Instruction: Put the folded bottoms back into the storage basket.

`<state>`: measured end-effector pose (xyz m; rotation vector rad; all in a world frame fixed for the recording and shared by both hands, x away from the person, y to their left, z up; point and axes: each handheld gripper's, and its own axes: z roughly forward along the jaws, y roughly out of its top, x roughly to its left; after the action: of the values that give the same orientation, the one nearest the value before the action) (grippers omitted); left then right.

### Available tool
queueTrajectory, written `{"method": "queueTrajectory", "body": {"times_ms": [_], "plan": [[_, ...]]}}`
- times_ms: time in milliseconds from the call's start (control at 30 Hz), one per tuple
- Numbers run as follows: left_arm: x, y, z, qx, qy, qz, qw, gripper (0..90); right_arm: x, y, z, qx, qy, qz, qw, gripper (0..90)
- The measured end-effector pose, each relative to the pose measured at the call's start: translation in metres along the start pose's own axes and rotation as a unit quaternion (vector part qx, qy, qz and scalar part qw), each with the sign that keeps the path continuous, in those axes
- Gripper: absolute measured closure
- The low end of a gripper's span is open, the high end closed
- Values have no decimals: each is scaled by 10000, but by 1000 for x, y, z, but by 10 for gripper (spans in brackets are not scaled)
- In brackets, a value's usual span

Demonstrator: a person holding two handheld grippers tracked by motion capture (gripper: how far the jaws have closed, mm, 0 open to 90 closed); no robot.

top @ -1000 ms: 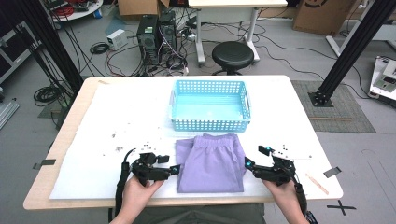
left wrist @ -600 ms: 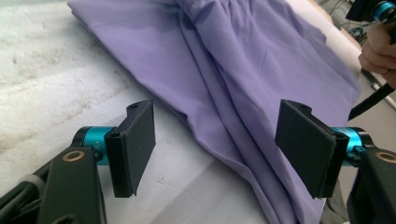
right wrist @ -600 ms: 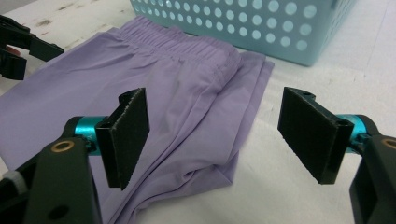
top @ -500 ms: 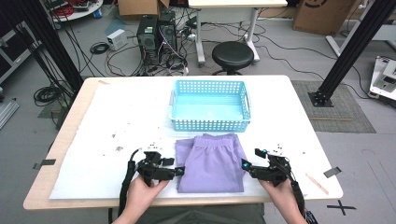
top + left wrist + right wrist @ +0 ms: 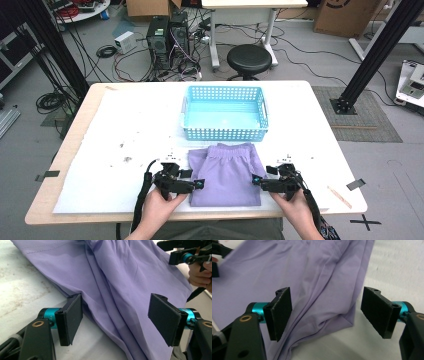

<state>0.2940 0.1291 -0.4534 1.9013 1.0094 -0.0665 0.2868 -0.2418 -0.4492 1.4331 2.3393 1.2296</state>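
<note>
At near table edge: left hand-held gripper jaws wide, straddling left hem of purple shorts; right hand-held gripper wide at right hem. Shorts flat on table, ungripped; grasping and folding likely remain. Blue basket just beyond waistband, nothing blocking.

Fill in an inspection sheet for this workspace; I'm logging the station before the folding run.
Surface: white cover over the table, with dark specks on its left part.
Job's things: purple shorts lying flat at the near edge; light blue basket beyond them, nothing seen inside.
Clutter: nothing seen besides the specks.
Grippers: left tool at the shorts' left edge, right tool at their right edge, both with jaws apart, gripping nothing.
Cables: one trails from each tool toward the person.
Surroundings: black stool, computer towers, floor cables.
</note>
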Motion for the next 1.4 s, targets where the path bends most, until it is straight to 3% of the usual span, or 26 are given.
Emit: {"method": "queueTrajectory", "body": {"times_ms": [167, 367, 467, 800, 867, 1033, 1200, 1300, 1400], "plan": [[-4, 1, 4, 4, 40, 59, 10000, 286, 6, 1, 4, 62, -105, -26, 9999, 247], [-5, 2, 7, 7, 95, 76, 9999, 353, 15, 2, 9, 95, -94, -168, 9998, 371], [-6, 3, 9, -2, 177, 75, 9998, 441, 21, 4, 13, 112, -115, -269, 9995, 479], [-7, 6, 13, 74, 238, 101, 9996, 621, 27, 6, 18, 150, -145, -347, 9992, 589], [-7, 6, 15, 122, 226, 124, 9996, 692, 27, 6, 18, 157, -156, -343, 9992, 627], [-10, 7, 17, 207, 262, 308, 9990, 797, 28, 6, 19, 170, -169, -450, 9987, 727], [-10, 8, 18, 212, 234, 379, 9988, 829, 29, 6, 19, 194, -175, -535, 9982, 791], [-10, 8, 17, 199, 201, 399, 9988, 838, 25, 6, 18, 189, -5, -454, 9988, 822], [-10, 7, 16, 153, 171, 467, 9986, 841, 27, 5, 17, 171, -14, -519, 9985, 831]]}}
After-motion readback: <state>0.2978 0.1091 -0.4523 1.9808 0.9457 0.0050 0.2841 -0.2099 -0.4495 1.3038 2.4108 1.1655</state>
